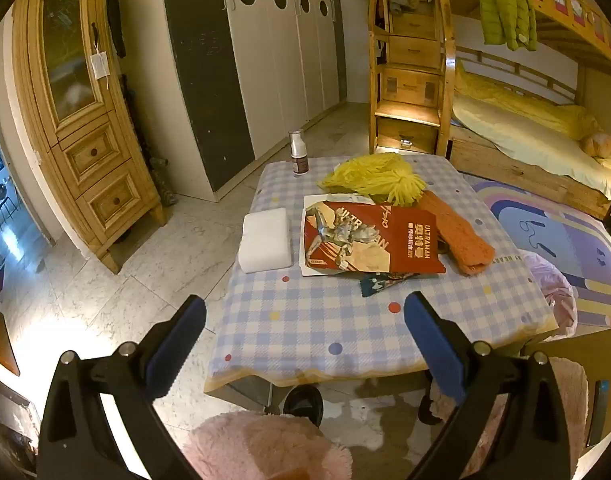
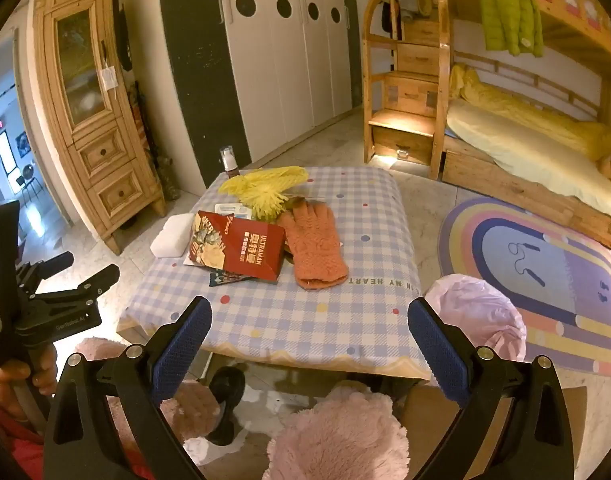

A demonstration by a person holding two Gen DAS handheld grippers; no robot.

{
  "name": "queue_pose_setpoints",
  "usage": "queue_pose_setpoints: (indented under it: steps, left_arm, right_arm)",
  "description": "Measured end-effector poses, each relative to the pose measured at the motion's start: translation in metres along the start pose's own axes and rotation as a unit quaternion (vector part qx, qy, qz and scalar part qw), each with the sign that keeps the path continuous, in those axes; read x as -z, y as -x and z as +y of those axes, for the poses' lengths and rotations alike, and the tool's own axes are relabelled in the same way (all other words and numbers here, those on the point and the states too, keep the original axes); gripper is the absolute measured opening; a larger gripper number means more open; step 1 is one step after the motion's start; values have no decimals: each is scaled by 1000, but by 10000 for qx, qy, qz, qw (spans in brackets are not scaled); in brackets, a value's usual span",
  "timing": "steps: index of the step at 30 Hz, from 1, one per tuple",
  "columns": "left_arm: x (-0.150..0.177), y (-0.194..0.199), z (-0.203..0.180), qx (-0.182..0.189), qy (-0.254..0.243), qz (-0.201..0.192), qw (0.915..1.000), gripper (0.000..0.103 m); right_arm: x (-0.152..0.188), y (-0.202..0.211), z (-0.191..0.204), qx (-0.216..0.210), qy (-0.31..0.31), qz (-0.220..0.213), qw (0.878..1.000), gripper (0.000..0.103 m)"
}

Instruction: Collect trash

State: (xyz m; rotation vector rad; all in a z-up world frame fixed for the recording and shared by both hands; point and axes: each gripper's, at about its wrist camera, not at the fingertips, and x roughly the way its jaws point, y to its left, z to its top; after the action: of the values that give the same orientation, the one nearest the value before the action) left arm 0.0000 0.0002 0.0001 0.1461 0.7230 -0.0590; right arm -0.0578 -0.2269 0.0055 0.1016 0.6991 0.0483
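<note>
Lying well beyond both grippers' spread, empty fingers [image 1: 433,344]: red Ultraman packet [image 1: 373,238].

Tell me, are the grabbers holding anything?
No. The left gripper and right gripper are both open with nothing between their fingers, short of the table.

Bedroom, warm indoor light. Pale marbled tile floor [image 1: 117,280], glare patch lower left of frame. Pine cabinet [image 1: 81,120] with glass door and two drawers, left of frame. White wardrobe [image 1: 281,52] with round dark door cutouts along the back wall, dark panel [image 1: 209,72] beside it. Wooden bunk bed [image 2: 517,160] upper right, yellow bedding on the lower bunk, stepped drawer stairs [image 2: 409,92] at its end, lit from below. Green puffer jacket [image 2: 509,8] hangs from the upper rail. Oval rainbow rug [image 2: 545,280] right of the checked-cloth counter [image 2: 305,328].
</note>
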Motion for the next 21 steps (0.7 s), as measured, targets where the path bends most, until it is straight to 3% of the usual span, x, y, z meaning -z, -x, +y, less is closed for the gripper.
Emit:
queue_pose_setpoints:
  steps: [21]
  left_arm:
    - [0, 0, 0, 4, 6, 1, 10000, 96]
  right_arm:
    - [1, 0, 0, 5, 7, -12, 10000, 98]
